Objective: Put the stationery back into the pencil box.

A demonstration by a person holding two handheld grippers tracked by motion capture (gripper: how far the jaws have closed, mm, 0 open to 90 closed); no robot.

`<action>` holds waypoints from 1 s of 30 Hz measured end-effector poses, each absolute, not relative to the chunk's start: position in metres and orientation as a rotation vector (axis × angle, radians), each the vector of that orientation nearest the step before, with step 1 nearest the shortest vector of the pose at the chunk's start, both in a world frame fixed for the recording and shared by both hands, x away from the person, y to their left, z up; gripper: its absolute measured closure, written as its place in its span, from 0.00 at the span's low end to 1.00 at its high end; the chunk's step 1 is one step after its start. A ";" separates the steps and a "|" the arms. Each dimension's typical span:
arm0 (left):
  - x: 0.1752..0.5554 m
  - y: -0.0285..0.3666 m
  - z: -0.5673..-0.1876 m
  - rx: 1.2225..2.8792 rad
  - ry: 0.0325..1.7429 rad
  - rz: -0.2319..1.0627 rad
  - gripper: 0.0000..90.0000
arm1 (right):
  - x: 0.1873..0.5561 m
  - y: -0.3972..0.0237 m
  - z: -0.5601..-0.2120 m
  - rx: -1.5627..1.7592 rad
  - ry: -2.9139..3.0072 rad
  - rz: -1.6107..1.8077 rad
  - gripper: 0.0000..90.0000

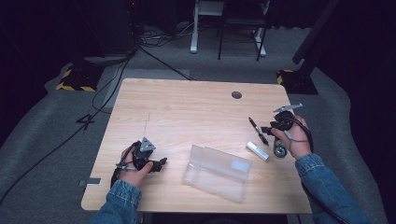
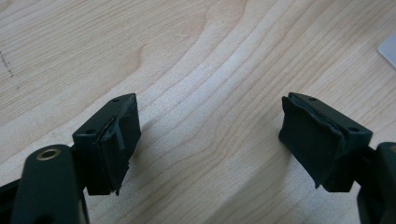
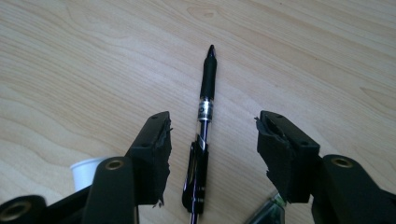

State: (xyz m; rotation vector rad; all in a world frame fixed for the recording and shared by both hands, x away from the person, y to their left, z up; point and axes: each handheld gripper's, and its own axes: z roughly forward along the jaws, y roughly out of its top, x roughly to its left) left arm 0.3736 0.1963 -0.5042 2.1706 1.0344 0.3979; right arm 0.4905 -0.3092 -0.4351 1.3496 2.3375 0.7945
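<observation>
Wooden table point(image 1: 187, 107) seen from above. Clear plastic case point(image 1: 217, 171) laid open near front edge, between both hands. Left gripper point(image 2: 210, 140) held low over bare wood, jaws spread wide, nothing between them. Right gripper point(image 3: 212, 154) positioned over black pen point(image 3: 204, 126); jaws apart, pen lying flat between them, untouched. White cap-like piece point(image 1: 258, 150) lying just beside pen.
</observation>
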 end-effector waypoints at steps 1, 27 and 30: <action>0.374 0.196 -0.504 2.171 1.034 0.398 0.22 | 0.490 -0.309 -0.435 1.350 2.337 0.795 0.51; 0.374 0.195 -0.504 2.189 1.014 0.383 0.21 | 0.537 -0.281 -0.478 1.389 2.352 0.704 0.71; 0.374 0.195 -0.504 2.188 1.013 0.382 0.21 | 0.537 -0.282 -0.479 1.404 2.346 0.732 0.80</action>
